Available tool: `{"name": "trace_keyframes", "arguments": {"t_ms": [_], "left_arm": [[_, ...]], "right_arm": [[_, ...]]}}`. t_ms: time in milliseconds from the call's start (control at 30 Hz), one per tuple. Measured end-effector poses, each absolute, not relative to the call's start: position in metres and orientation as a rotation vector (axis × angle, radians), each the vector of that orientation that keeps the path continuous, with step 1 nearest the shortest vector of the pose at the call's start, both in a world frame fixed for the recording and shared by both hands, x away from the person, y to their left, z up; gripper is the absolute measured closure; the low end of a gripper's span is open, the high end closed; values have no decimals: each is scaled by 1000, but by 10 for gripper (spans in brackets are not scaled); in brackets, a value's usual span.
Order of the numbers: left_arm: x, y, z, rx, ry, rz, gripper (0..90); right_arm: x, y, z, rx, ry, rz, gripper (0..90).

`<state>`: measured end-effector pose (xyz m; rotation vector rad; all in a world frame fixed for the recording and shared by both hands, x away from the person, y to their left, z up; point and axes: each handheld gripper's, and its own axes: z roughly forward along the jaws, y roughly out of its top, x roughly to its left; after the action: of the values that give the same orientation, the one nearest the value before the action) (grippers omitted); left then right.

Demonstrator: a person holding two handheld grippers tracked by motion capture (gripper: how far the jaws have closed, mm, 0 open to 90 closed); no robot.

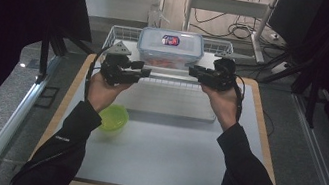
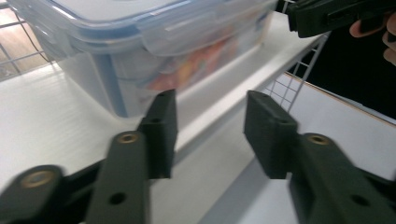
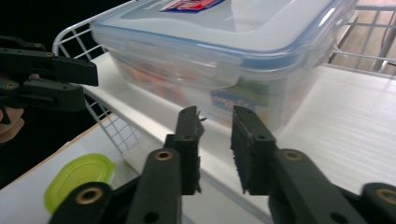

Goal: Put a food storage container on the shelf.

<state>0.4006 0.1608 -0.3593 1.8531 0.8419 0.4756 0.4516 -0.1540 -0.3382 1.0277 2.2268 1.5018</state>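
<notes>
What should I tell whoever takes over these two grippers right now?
Left gripper: jaws open, holding nothing, just short of the left end of the plastic box.
Right gripper: jaws open with a narrower gap, holding nothing, at the box's right end.
The box sits lid on, clips down, with orange food inside, in the white wire basket at the far side of the table. A green bowl sits on the table by the left forearm.
Done: both grippers brought up to the box.
Left: probably gripping the box or its clips; nothing has been grasped yet.
</notes>
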Motion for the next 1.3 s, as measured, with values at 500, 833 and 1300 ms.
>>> {"name": "trace_keyframes", "arguments": {"t_ms": [500, 833, 1300], "left_arm": [[352, 160, -379, 1858, 764, 434, 198], [323, 157, -404, 1888, 769, 428, 82], [285, 152, -440, 1920, 725, 416, 22]], "right_arm": [[410, -151, -349, 890, 2298, 1450, 364], [383, -154, -371, 828, 2323, 1437, 190], [351, -173, -406, 799, 2380, 1378, 17]]}}
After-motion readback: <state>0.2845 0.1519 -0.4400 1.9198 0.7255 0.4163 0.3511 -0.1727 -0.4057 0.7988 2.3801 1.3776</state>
